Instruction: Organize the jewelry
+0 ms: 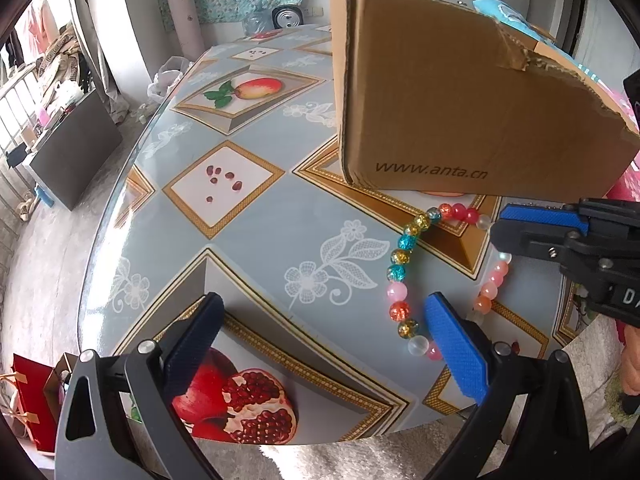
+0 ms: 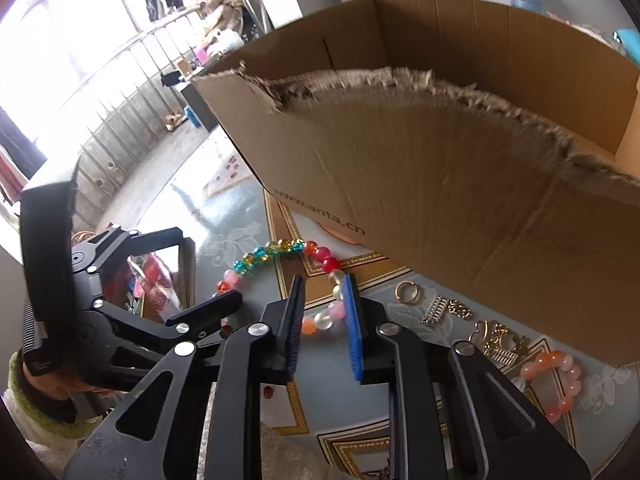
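A necklace of mixed colour beads (image 1: 402, 256) lies in a loop on the fruit-patterned table, just in front of a torn cardboard box (image 1: 460, 100). My right gripper (image 2: 325, 282) points down at the necklace (image 2: 256, 258). Its jaws stand narrow, with a bent stretch of white, pink and orange beads between the pads and touching both. In the left wrist view, the right gripper (image 1: 496, 226) comes in from the right and covers part of the loop. My left gripper (image 1: 324, 306) hovers wide open over the table with nothing between its fingers; its blue pad hides a few beads.
Right of the necklace lie gold rings (image 2: 408, 292), small gold pieces (image 2: 444, 310), a gold brooch (image 2: 500, 340) and a pink bead bracelet (image 2: 556, 380), close to the cardboard box (image 2: 440, 180). The round table edge (image 1: 120, 208) curves away on the left.
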The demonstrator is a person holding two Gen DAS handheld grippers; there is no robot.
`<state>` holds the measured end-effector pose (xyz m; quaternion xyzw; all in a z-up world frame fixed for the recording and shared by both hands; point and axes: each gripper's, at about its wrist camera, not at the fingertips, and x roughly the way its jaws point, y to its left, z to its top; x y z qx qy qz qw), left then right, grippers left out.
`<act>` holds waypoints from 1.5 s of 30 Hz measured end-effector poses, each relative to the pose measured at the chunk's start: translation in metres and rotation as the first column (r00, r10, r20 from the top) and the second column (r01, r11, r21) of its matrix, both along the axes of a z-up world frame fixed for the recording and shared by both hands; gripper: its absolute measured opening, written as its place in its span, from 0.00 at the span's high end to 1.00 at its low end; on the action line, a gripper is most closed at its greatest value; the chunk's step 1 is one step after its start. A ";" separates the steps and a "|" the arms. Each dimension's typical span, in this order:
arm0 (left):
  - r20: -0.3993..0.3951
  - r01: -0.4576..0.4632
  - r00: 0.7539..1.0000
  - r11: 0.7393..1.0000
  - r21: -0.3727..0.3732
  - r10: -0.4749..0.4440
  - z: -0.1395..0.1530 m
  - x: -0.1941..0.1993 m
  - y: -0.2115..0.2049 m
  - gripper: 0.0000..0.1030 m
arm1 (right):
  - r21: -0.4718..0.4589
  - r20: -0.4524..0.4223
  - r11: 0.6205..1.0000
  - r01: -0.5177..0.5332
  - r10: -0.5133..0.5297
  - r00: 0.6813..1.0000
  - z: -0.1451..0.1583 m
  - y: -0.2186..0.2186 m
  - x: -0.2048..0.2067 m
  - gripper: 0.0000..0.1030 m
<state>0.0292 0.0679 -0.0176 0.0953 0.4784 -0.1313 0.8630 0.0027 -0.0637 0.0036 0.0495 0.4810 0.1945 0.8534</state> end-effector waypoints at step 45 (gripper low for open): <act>0.089 -0.016 0.996 0.999 -0.039 0.019 0.016 -0.003 0.006 0.13 | -0.003 -0.010 1.000 0.006 -0.006 1.000 -0.005 -0.006 -0.004 0.92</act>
